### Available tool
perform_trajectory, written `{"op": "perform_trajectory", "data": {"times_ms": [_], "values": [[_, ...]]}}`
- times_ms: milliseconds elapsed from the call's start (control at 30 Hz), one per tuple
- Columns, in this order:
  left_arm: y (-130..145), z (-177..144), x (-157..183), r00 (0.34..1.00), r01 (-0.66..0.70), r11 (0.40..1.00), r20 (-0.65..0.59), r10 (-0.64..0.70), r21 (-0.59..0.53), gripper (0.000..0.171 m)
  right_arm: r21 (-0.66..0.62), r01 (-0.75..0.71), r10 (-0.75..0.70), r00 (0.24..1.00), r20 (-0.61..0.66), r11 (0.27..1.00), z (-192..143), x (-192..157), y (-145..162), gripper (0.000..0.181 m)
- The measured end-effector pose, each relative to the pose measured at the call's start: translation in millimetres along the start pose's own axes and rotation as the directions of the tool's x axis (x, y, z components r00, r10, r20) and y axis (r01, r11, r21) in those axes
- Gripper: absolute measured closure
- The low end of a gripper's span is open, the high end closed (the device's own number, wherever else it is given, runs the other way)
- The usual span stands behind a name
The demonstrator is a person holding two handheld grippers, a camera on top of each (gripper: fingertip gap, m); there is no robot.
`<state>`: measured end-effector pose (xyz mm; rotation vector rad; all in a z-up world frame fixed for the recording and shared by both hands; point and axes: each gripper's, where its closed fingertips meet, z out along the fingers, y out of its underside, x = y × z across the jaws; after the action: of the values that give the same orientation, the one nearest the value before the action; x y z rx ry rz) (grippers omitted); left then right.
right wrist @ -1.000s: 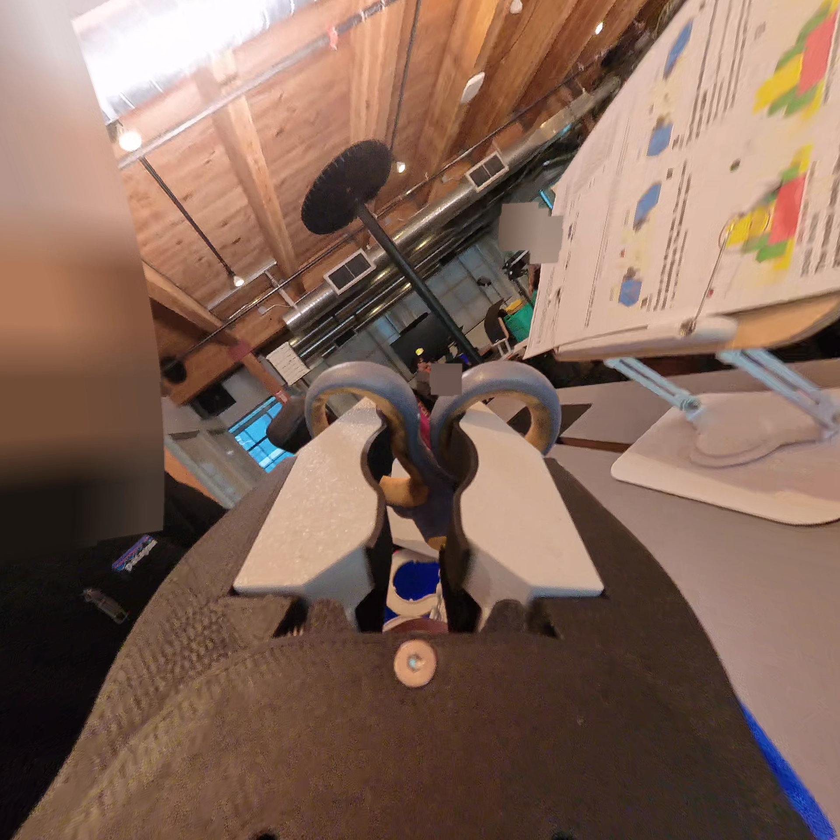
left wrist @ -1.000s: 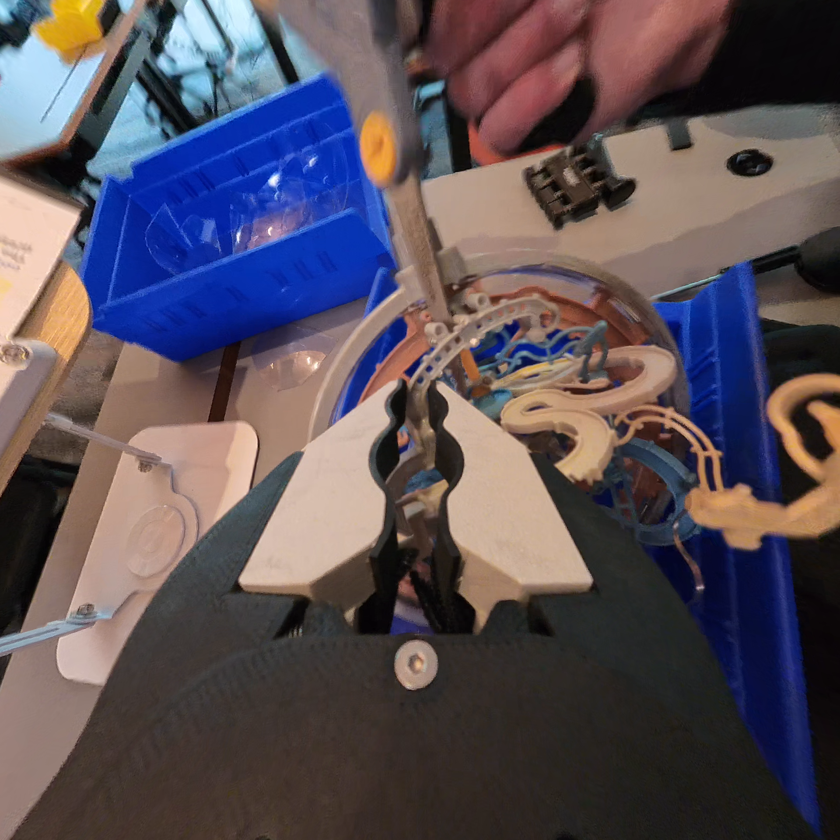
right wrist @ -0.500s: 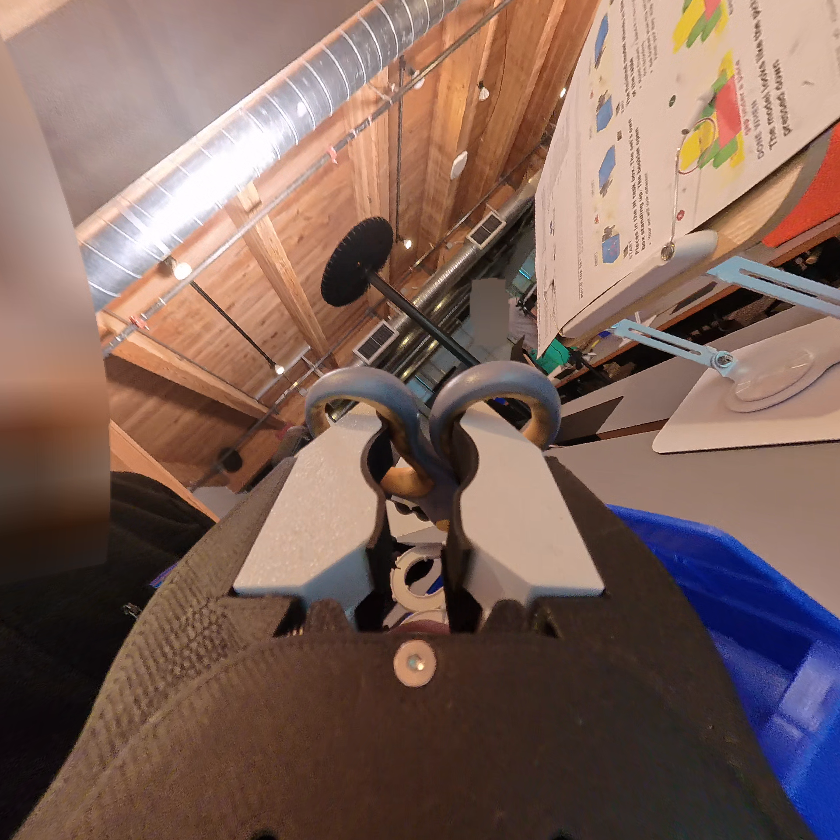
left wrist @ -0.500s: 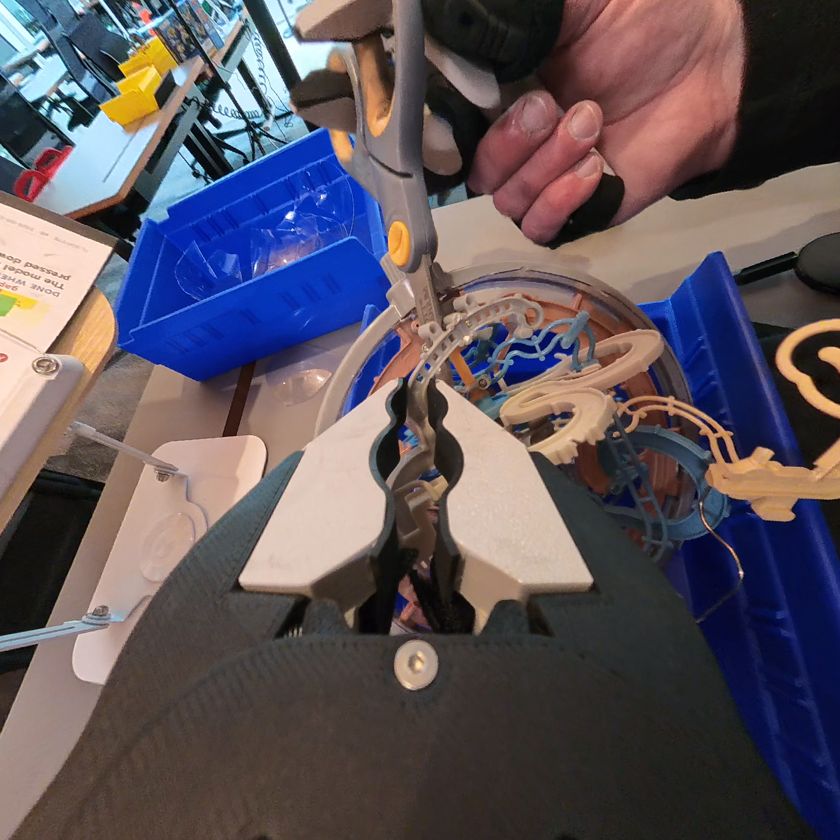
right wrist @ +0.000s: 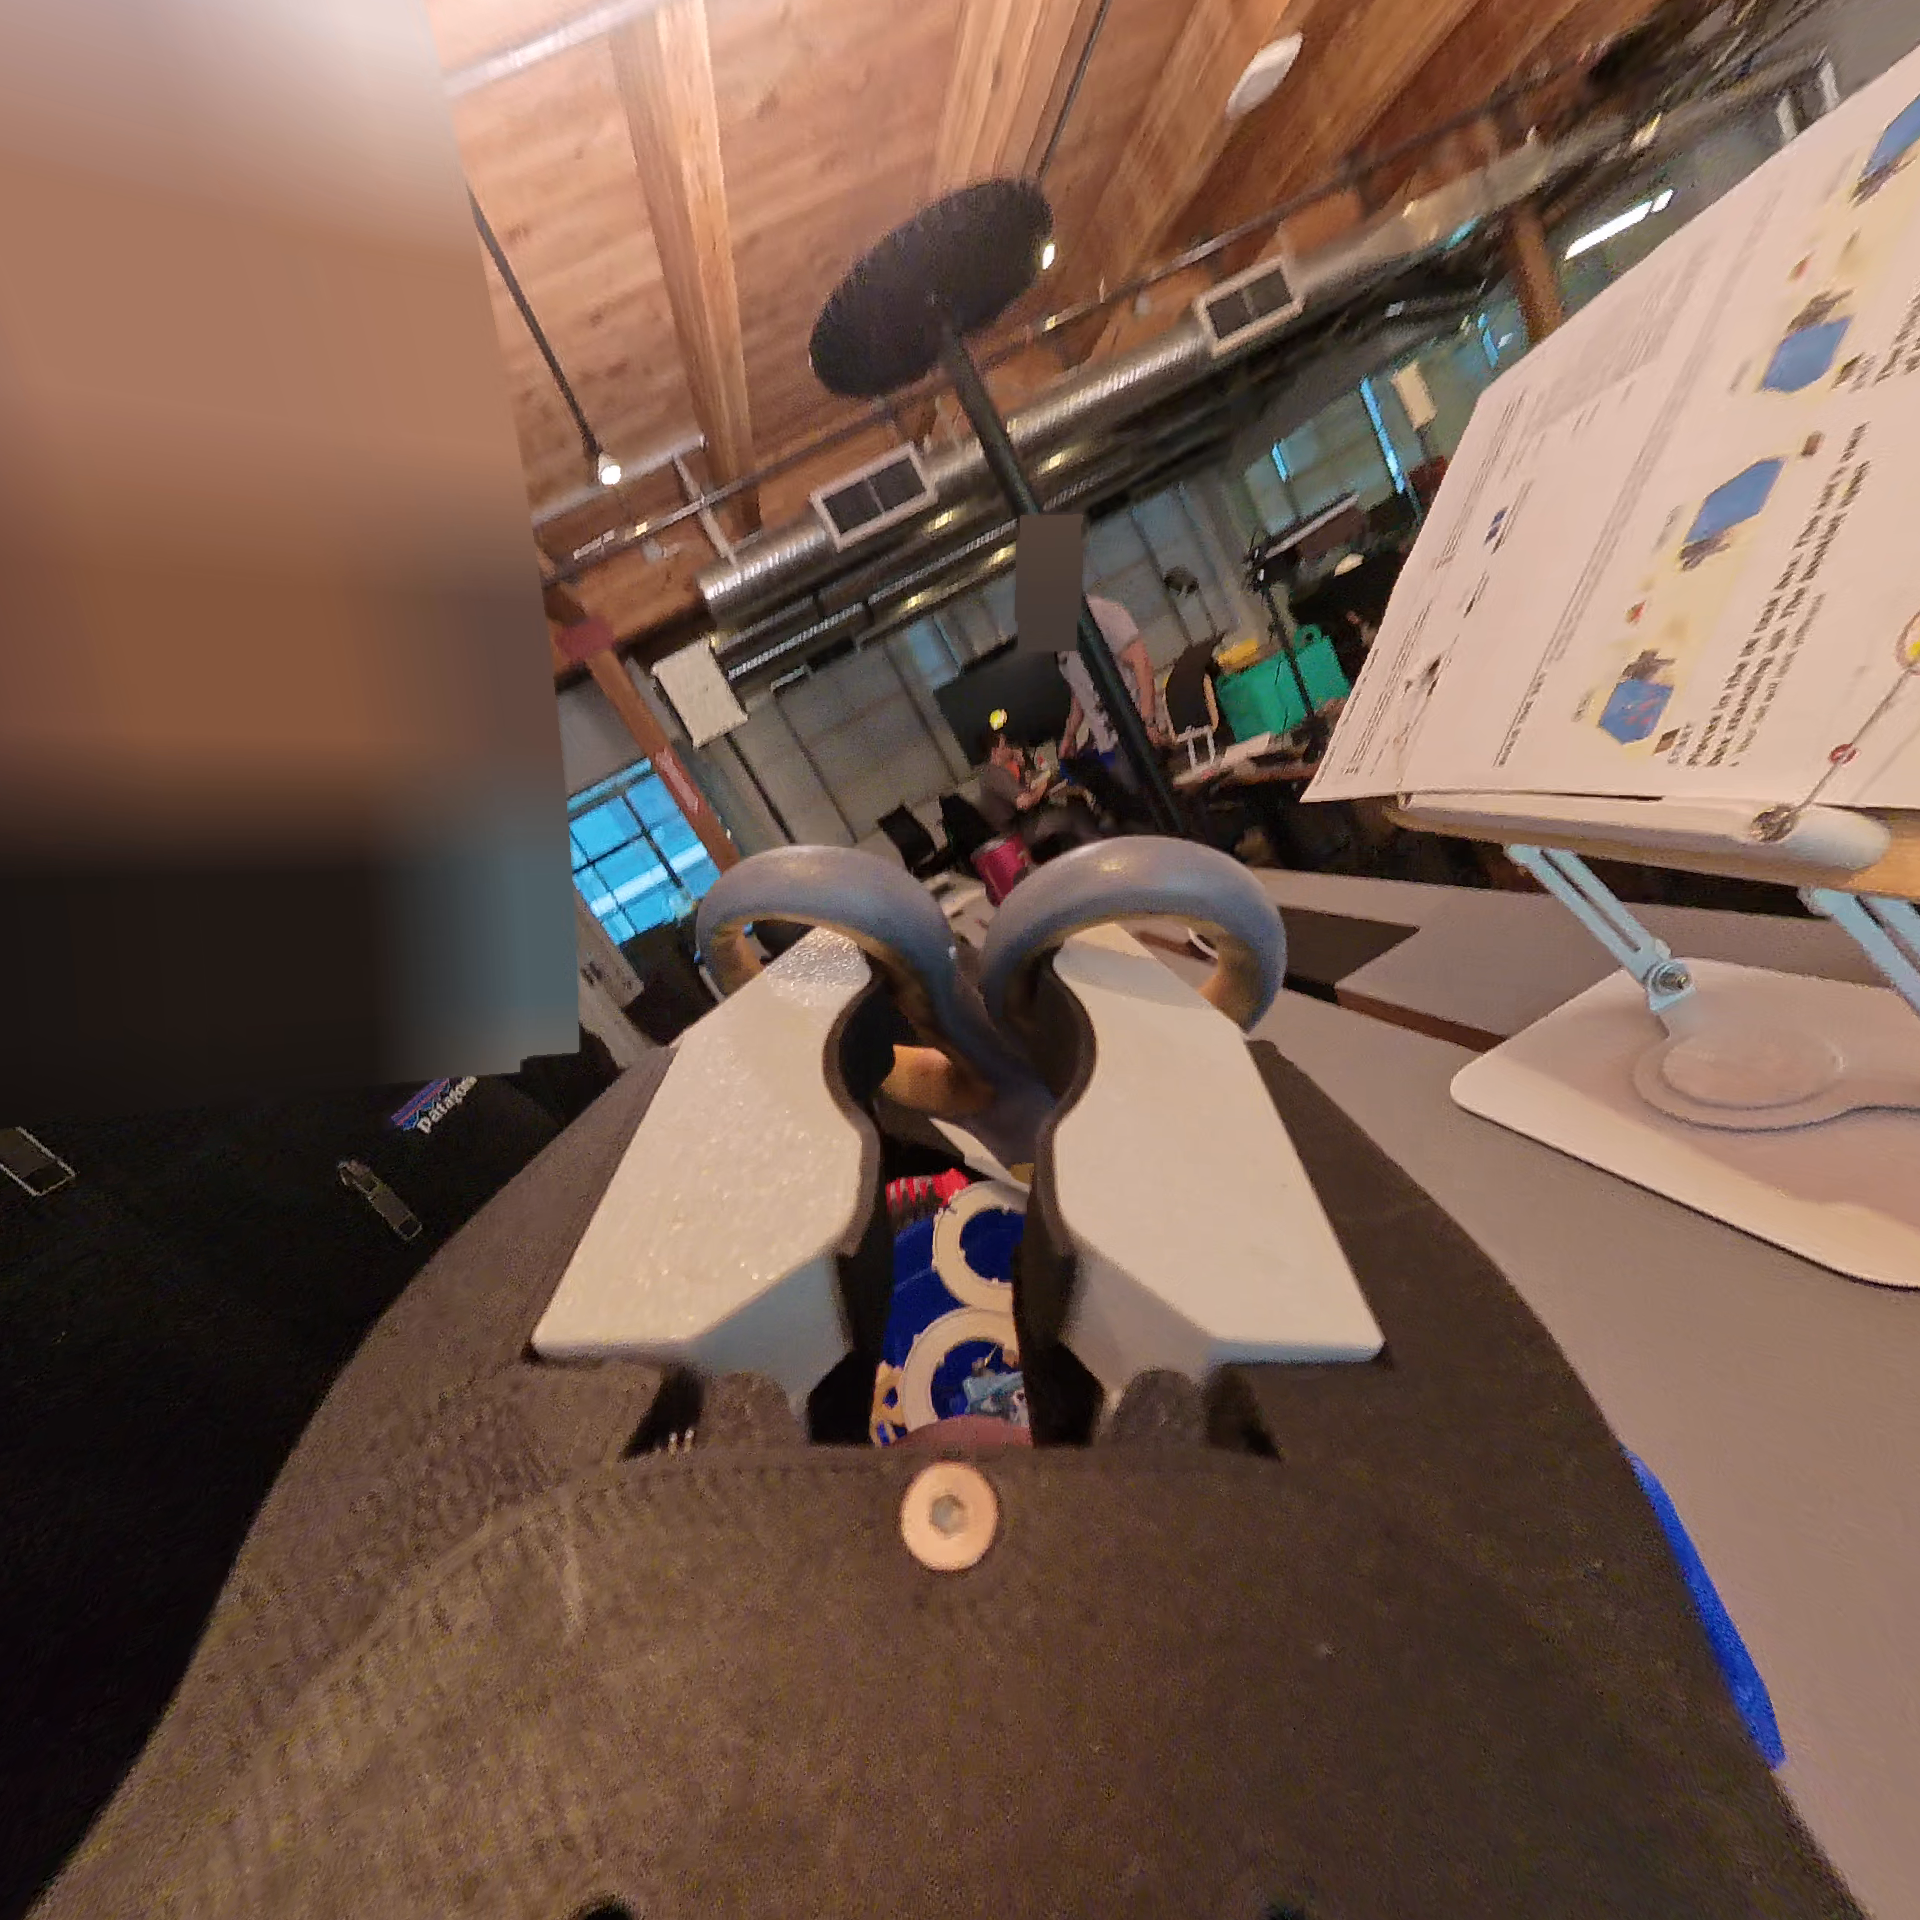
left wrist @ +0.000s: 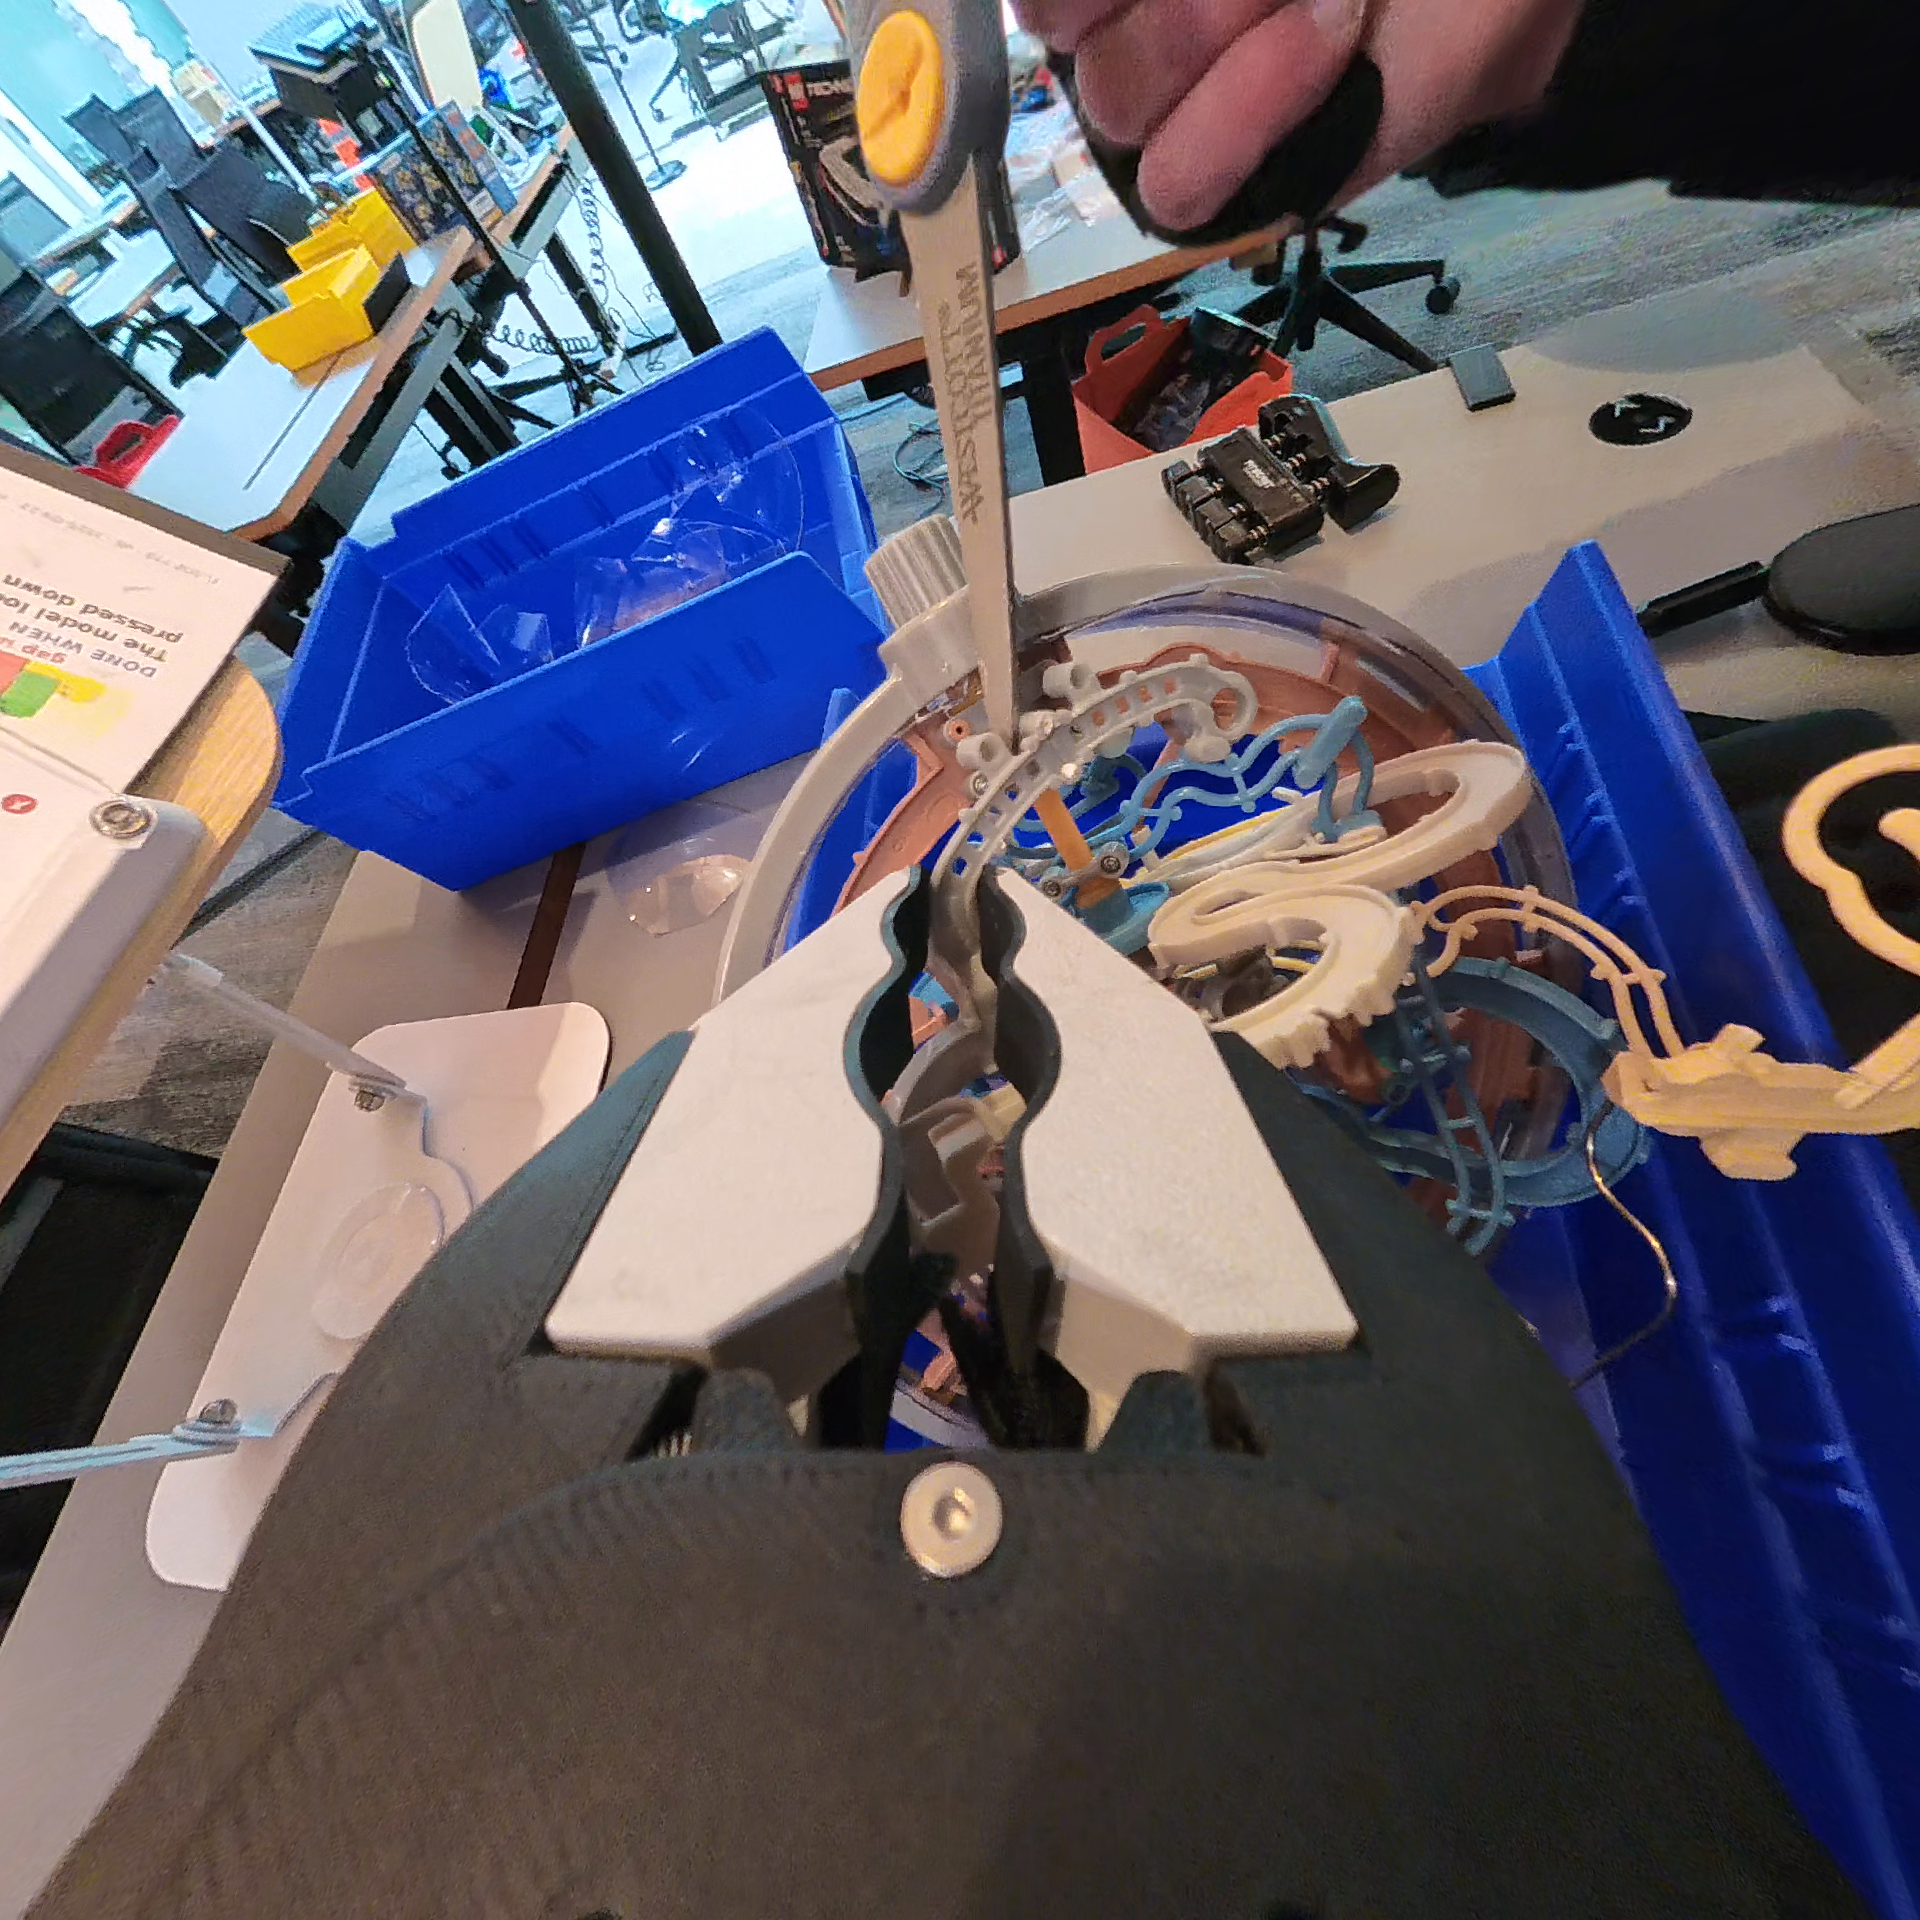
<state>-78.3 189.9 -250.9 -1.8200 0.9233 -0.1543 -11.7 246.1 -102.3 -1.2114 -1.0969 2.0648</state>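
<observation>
Left tongs (left wrist: 951, 904) clenched on a thin grey plastic track (left wrist: 1049, 769) of the marble-maze ball (left wrist: 1195, 862), over the blue bin (left wrist: 1766, 1143). Right tongs (right wrist: 961, 997) clenched on scissors (right wrist: 987, 935); blade (left wrist: 982, 499) touches that track. Plastic looks light, brittle; grip low.

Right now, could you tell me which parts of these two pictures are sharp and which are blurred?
Left wrist view: scissors blade and grey plastic track sharp; hand soft. Right wrist view: scissors handles sharp; instruction sheet motion-blurred.
</observation>
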Motion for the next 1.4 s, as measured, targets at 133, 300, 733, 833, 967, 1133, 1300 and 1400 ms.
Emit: {"op": "perform_trajectory", "data": {"times_ms": [133, 300, 733, 833, 967, 1133, 1300, 1400], "values": [[2.0, 0.9, -0.6, 0.999, 0.0, 0.999, -0.035, -0.002, -0.046, 0.162, -0.075, 0.004, -0.002, 1.0, 0.021, 0.997, 9.4, -1.6, 8.6, 0.162], [-13.9, -5.1, -0.9, 0.998, -0.002, 0.995, -0.061, -0.004, -0.099, 0.143, -0.099, 0.009, -0.007, 1.0, 0.019, 0.995, 20.8, -1.7, 17.2, 0.163], [-18.8, 16.1, 47.2, 0.868, -0.491, 0.8, -0.273, 0.415, -0.344, 0.151, -0.143, 0.0, 0.003, 1.0, 0.021, 0.99, 34.3, -3.4, 24.2, 0.163], [-17.3, 15.4, 48.0, 0.857, -0.504, 0.784, -0.321, 0.403, -0.362, 0.153, -0.162, 0.006, -0.002, 1.0, 0.022, 0.987, 37.3, -4.6, 26.1, 0.163], [-18.6, 12.3, 47.4, 0.867, -0.472, 0.82, -0.338, 0.366, -0.323, 0.161, -0.174, 0.013, -0.008, 1.0, 0.027, 0.985, 38.7, -6.7, 22.4, 0.162], [-17.8, 5.7, 46.7, 0.887, -0.446, 0.854, -0.257, 0.382, -0.269, 0.162, -0.105, 0.03, -0.03, 1.0, 0.005, 0.994, 27.7, -14.3, 6.1, 0.163], [-16.7, -0.4, 45.5, 0.921, -0.376, 0.901, -0.199, 0.336, -0.218, 0.162, -0.022, 0.029, -0.028, 0.999, 0.043, 0.999, 10.4, -30.3, -4.9, 0.164], [-16.1, -2.7, 43.2, 0.94, -0.327, 0.928, -0.168, 0.299, -0.179, 0.161, 0.023, 0.05, -0.052, 0.997, 0.054, 0.998, -1.2, -38.3, -5.5, 0.164]]}}
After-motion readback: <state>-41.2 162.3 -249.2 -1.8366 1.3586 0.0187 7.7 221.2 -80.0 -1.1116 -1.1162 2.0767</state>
